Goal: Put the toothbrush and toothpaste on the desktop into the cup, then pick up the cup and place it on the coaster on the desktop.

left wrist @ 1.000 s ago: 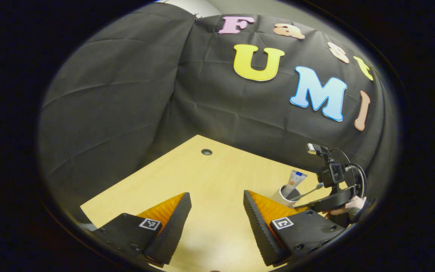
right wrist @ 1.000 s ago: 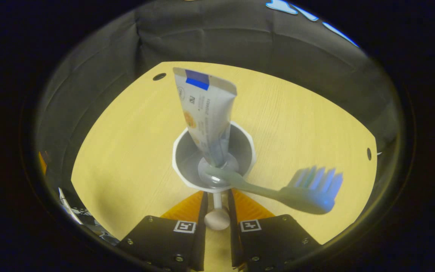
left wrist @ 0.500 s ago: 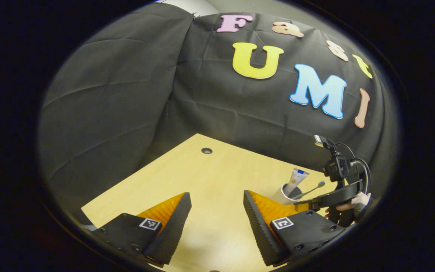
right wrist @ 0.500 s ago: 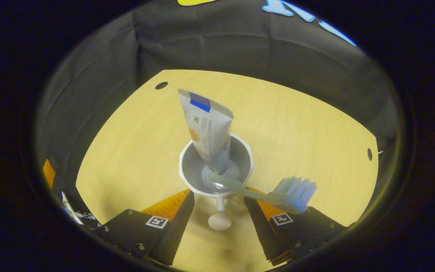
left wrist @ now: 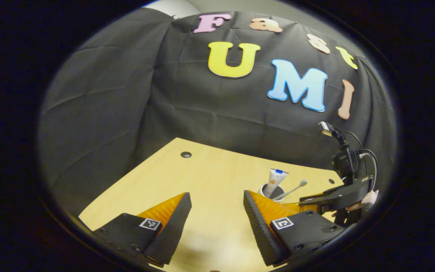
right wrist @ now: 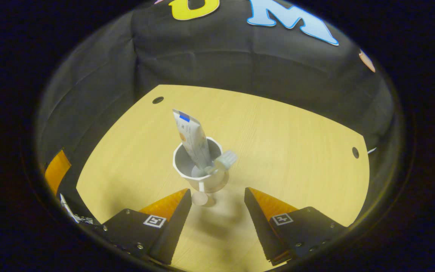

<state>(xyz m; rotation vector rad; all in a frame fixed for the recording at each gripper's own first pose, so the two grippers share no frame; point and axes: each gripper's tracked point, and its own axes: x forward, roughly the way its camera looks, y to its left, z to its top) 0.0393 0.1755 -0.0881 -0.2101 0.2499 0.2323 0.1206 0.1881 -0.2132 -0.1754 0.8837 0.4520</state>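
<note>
A white cup (right wrist: 187, 174) with a grey inside stands upright on the wooden table (right wrist: 285, 136). A toothpaste tube (right wrist: 191, 138) stands in it, leaning back. A pale toothbrush (right wrist: 225, 159) rests in it too, head up over the right rim. A thin white handle with a round end (right wrist: 199, 197) sticks out of the cup toward me. My right gripper (right wrist: 217, 190) is open just short of the cup, touching nothing. In the left gripper view the cup (left wrist: 268, 190) is far right, with the right gripper (left wrist: 304, 203) beside it. My left gripper (left wrist: 216, 194) is open over bare table.
The table has small round holes (right wrist: 158, 100) (right wrist: 355, 152) near its back corners and another hole (left wrist: 185, 154). Black cloth walls close it in behind and at the left. A hand (left wrist: 364, 200) holds the right gripper. One finger of the left gripper (right wrist: 57, 170) shows at far left.
My right gripper opened, let go of the cup's handle and drew back from the cup. The toothbrush settled more upright in the cup. The left gripper stayed open and turned slightly.
</note>
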